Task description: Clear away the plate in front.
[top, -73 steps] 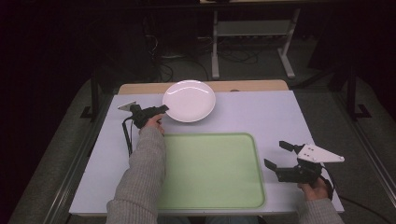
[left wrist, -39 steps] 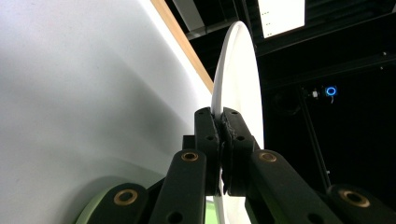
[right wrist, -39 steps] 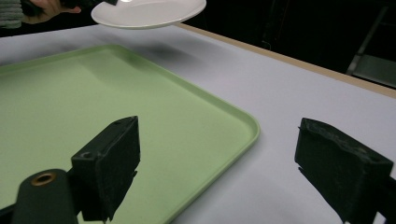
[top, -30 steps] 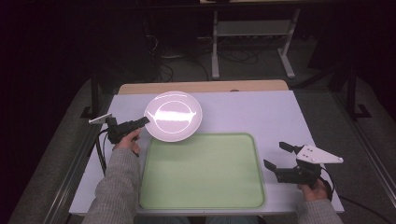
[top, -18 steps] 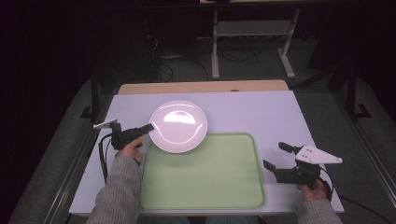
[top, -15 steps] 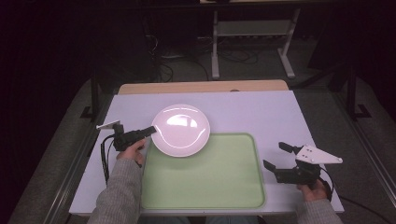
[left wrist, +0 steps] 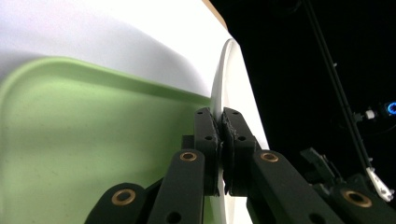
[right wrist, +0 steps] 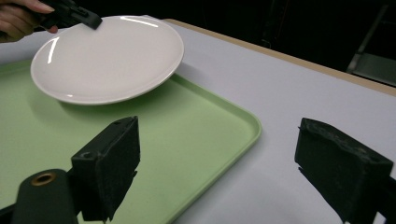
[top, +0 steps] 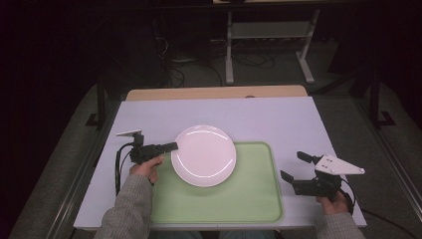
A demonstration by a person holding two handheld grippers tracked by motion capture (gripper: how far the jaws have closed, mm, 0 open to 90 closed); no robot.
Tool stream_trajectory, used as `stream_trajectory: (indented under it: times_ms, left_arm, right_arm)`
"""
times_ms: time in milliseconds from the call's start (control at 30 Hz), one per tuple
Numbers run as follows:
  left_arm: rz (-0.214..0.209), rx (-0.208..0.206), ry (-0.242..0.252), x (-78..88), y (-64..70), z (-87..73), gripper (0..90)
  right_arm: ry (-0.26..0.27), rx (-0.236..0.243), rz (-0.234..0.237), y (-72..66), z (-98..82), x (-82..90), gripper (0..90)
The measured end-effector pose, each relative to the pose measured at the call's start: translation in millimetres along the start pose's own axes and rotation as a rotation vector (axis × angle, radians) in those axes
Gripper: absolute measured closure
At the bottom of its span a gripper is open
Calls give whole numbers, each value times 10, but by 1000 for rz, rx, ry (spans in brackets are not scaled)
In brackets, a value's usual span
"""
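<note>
High view has the left gripper (top: 171, 146) clamped on the nine o'clock rim of the white plate (top: 204, 155), carrying it over the green tray's (top: 259, 199) upper-left corner, likely to set it inside, while the right gripper (top: 293, 167) waits open at four o'clock on the pale worktop (top: 278, 119) in a dark room.

Pale lilac surface (top: 278, 119), bare wooden strip (top: 214, 92) along its far edge, white metal stand (top: 268, 35) on the dark floor (top: 348, 104) beyond, tangled cables (top: 184, 55) beside it

Grey knit sleeves (top: 130, 209), black hand-held grippers (top: 171, 146)
</note>
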State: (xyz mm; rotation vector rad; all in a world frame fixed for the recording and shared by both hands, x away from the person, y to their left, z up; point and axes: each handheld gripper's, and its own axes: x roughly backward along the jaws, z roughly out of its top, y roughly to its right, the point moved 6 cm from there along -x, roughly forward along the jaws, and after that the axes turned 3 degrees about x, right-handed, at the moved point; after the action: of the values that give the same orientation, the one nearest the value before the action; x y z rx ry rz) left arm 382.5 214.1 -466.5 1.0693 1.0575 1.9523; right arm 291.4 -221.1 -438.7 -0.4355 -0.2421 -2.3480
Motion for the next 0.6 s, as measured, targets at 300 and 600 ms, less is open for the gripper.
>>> stream_trajectory:
  times_ms: [300,600]
  left_arm:
    - [38,-34,-85,-70,-5,-155,859]
    - [84,-41,-129,-134,-9,-269,871]
  right_arm:
    - [-6,1,2,-2,-5,-8,133]
    - [-9,4,1,-5,-8,-15,133]
